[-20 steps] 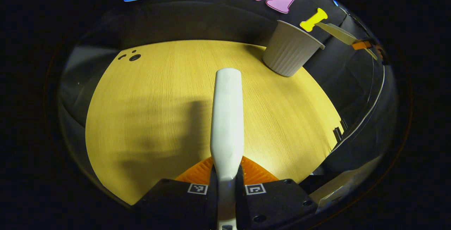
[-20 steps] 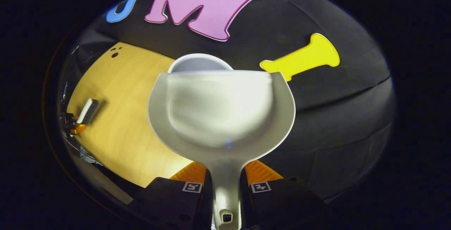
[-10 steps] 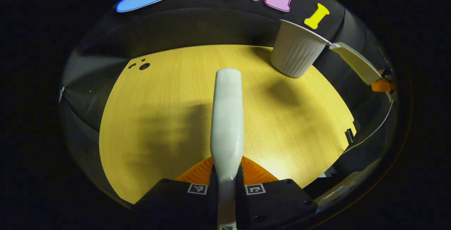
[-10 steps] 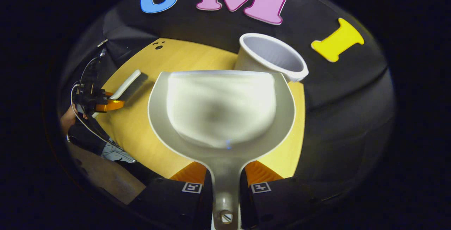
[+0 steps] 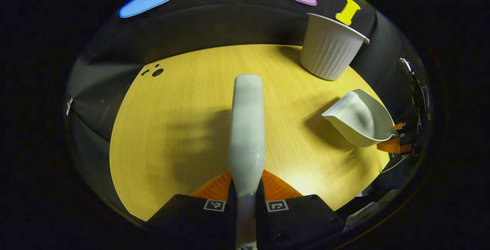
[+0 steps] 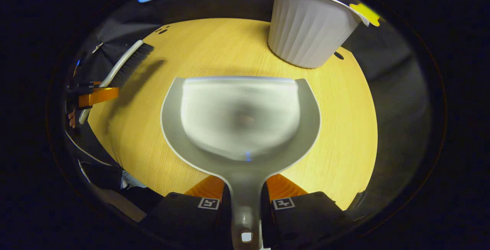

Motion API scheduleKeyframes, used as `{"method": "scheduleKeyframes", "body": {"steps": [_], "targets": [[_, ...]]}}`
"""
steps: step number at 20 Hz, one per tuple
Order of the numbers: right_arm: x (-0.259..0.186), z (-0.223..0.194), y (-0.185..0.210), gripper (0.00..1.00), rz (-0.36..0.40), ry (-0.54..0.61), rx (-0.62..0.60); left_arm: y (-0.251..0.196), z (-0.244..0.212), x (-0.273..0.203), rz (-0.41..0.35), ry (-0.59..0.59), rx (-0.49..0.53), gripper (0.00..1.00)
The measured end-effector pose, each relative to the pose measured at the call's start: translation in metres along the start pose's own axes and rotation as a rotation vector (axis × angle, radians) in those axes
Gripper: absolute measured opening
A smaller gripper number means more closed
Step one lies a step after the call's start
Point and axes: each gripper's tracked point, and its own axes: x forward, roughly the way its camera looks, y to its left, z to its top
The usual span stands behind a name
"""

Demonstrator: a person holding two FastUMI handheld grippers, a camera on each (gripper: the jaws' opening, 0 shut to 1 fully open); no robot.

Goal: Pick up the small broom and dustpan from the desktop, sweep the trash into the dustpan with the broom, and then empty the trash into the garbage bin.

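My left gripper (image 5: 245, 200) is shut on the handle of the small white broom (image 5: 247, 127), which points ahead over the yellow wooden desktop (image 5: 183, 104). In the right gripper view that broom (image 6: 126, 64) shows its dark bristles at the far left, with the left gripper (image 6: 93, 96) holding it. My right gripper (image 6: 245, 204) is shut on the handle of the white dustpan (image 6: 239, 120), held level above the desktop (image 6: 344, 108); its pan looks empty. The left gripper view has the dustpan (image 5: 360, 118) at the right, with the right gripper (image 5: 398, 141) behind it. The white ribbed garbage bin (image 6: 308, 31) stands just beyond the dustpan.
The garbage bin (image 5: 331, 49) stands at the desktop's far right corner, by the black cloth wall. A few small dark holes (image 5: 155, 72) mark the far left of the desktop. A person's hand (image 6: 72, 119) shows at the left edge behind the left gripper.
The dustpan has swung back from over the bin and come down level above the desktop. The bin now stands clear beyond it. The broom has hardly moved.
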Motion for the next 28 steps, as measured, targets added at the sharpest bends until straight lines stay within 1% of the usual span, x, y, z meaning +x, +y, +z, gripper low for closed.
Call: {"method": "scheduleKeyframes", "body": {"steps": [1, 2, 3, 4, 5, 6, 7, 9, 11, 12, 13, 14, 15, 16, 17, 18, 21, 22, 23, 24, 25, 26, 27, 28], "targets": [[0.007, 0.001, -0.002, 0.35, -0.011, 0.003, -0.003, 0.001, -0.001, 0.005, 0.016, 0.003, 0.015, 0.26], [0.012, 0.002, -0.003, 0.39, -0.022, 0.005, -0.007, 0.0, -0.002, 0.011, 0.02, 0.013, 0.021, 0.25], [0.016, 0.0, -0.002, 0.34, -0.029, 0.015, -0.01, 0.0, -0.004, 0.017, 0.016, 0.028, 0.025, 0.24], [0.019, 0.0, -0.001, 0.36, -0.032, 0.017, -0.006, -0.001, -0.007, 0.023, 0.014, 0.044, 0.033, 0.27], [0.024, 0.0, 0.001, 0.37, -0.032, 0.024, 0.0, 0.0, -0.011, 0.028, 0.017, 0.059, 0.043, 0.27], [0.026, -0.001, 0.001, 0.39, -0.028, 0.027, 0.009, 0.001, -0.013, 0.031, 0.018, 0.072, 0.055, 0.28], [0.027, -0.001, 0.002, 0.37, -0.023, 0.024, 0.019, -0.001, -0.015, 0.034, 0.017, 0.071, 0.066, 0.29], [0.028, -0.002, 0.005, 0.38, -0.017, 0.025, 0.029, 0.001, -0.017, 0.034, 0.032, 0.077, 0.093, 0.33], [0.028, -0.004, 0.009, 0.39, -0.003, 0.036, 0.032, 0.002, -0.02, 0.035, 0.029, 0.089, 0.1, 0.31], [0.023, -0.004, 0.01, 0.44, 0.001, 0.033, 0.036, 0.002, -0.021, 0.036, 0.024, 0.094, 0.095, 0.27], [0.024, -0.004, 0.009, 0.46, 0.004, 0.032, 0.038, 0.003, -0.023, 0.034, 0.023, 0.097, 0.086, 0.34], [0.021, -0.005, 0.009, 0.46, 0.007, 0.031, 0.04, 0.004, -0.025, 0.032, 0.024, 0.102, 0.08, 0.35], [0.015, -0.005, 0.009, 0.46, 0.009, 0.027, 0.044, 0.005, -0.027, 0.027, 0.029, 0.099, 0.075, 0.4], [0.007, -0.004, 0.01, 0.46, 0.012, 0.019, 0.046, 0.005, -0.027, 0.023, 0.032, 0.092, 0.072, 0.4], [-0.003, -0.004, 0.01, 0.46, 0.01, 0.006, 0.045, 0.007, -0.028, 0.016, 0.035, 0.079, 0.072, 0.48], [-0.012, -0.002, 0.009, 0.46, 0.008, -0.011, 0.041, 0.009, -0.027, 0.009, 0.038, 0.064, 0.075, 0.5], [-0.043, 0.006, 0.008, 0.46, -0.007, -0.094, 0.041, 0.015, -0.022, -0.022, 0.059, -0.01, 0.071, 0.52], [-0.054, 0.014, 0.01, 0.46, -0.01, -0.136, 0.047, 0.013, -0.017, -0.034, 0.061, -0.045, 0.054, 0.48], [-0.065, 0.022, 0.012, 0.46, -0.01, -0.186, 0.051, 0.012, -0.009, -0.047, 0.062, -0.089, 0.032, 0.53], [-0.078, 0.035, 0.015, 0.46, -0.007, -0.249, 0.048, 0.011, 0.004, -0.06, 0.06, -0.15, 0.01, 0.54], [-0.091, 0.048, 0.018, 0.46, -0.007, -0.317, 0.041, 0.011, 0.022, -0.076, 0.058, -0.222, -0.01, 0.51], [-0.105, 0.061, 0.021, 0.46, -0.006, -0.386, 0.036, 0.009, 0.039, -0.092, 0.056, -0.297, -0.026, 0.54], [-0.122, 0.077, 0.023, 0.46, -0.01, -0.458, 0.033, 0.011, 0.058, -0.111, 0.062, -0.373, -0.04, 0.51], [-0.139, 0.092, 0.024, 0.46, -0.014, -0.531, 0.037, 0.011, 0.079, -0.129, 0.068, -0.453, -0.048, 0.54]]}}
